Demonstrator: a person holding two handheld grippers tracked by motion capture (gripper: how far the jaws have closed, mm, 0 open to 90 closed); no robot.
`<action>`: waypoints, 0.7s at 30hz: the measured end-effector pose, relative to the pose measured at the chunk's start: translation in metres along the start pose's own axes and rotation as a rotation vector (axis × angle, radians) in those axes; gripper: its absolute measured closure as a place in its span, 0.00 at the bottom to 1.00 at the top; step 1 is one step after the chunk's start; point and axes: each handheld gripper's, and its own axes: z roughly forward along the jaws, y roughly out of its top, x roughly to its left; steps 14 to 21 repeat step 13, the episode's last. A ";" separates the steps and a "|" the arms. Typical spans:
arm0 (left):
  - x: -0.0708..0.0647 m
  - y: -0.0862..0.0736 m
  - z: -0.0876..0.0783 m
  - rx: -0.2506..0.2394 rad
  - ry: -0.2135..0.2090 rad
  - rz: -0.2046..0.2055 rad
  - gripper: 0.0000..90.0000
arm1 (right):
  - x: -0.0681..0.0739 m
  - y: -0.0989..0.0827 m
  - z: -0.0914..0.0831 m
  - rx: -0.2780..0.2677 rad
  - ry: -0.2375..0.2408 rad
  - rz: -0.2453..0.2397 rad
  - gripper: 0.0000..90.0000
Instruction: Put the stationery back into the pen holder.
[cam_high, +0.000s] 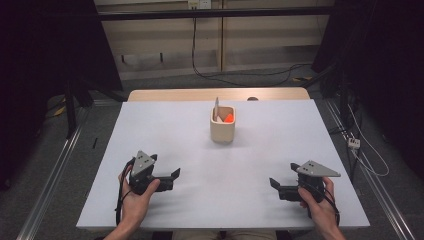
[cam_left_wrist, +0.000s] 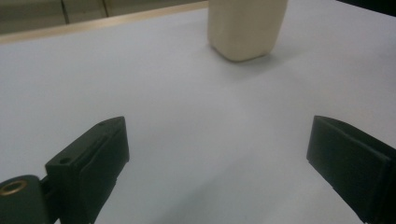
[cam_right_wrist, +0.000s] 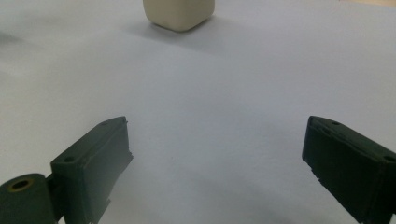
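Note:
A cream square cup (cam_high: 223, 124) stands upright at the middle back of the white table (cam_high: 165, 130); an orange item (cam_high: 229, 118) and a pale upright blade-like piece (cam_high: 217, 107) stick out of it. My left gripper (cam_high: 175, 174) rests low near the front left, held by a hand, open with nothing between its jaws. My right gripper (cam_high: 274, 183) sits near the front right, also open and holding nothing. The cup's base (cam_left_wrist: 245, 29) shows ahead of the left gripper (cam_left_wrist: 217, 154), and the same cup (cam_right_wrist: 178, 13) shows far ahead of the right gripper (cam_right_wrist: 217, 158).
The table's wooden far edge (cam_high: 215, 94) runs behind the cup. Black cables (cam_high: 235, 75) lie on the floor beyond it, and dark curtains hang at both sides. A white plug strip (cam_high: 354, 143) lies on the floor to the right.

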 end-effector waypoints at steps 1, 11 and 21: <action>0.000 0.001 -0.002 -0.013 0.007 0.030 0.07 | 0.000 0.000 0.001 -0.002 0.001 0.000 0.08; -0.005 -0.013 -0.014 0.001 -0.005 0.045 0.07 | -0.001 0.000 0.001 -0.003 -0.003 0.000 0.08; -0.003 -0.010 -0.013 -0.004 0.000 0.038 0.07 | 0.000 0.000 0.001 -0.004 -0.001 -0.001 0.08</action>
